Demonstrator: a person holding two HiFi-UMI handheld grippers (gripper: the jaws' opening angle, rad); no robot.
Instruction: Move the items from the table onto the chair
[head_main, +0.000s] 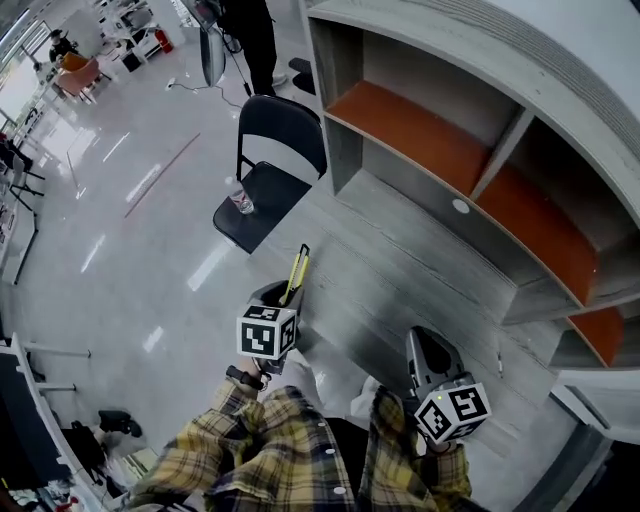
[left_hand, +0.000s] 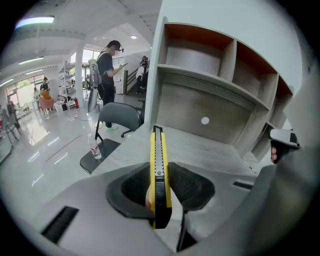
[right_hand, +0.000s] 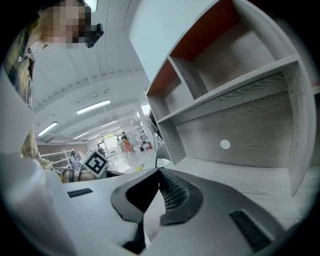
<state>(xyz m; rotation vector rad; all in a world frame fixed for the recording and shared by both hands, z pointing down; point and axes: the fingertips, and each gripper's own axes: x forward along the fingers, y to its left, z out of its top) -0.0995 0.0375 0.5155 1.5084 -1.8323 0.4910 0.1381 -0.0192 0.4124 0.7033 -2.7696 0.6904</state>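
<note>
The left hand-held gripper (left_hand: 160, 175) pinched a yellow knife (left_hand: 158, 147) above the table (head_main: 400, 270); the carry to the chair (head_main: 275, 185) seemed in hand. The right hand-held gripper (right_hand: 159, 192) was pressed together, empty. The next move called for reaching the seat beside the bottle (head_main: 240, 200), then releasing.

left gripper (head_main: 288, 292): holding yellow knife (head_main: 298, 270); right gripper (head_main: 424, 345): above table (head_main: 400, 260); chair (head_main: 275, 140): bottle (head_main: 240, 198) on seat
</note>
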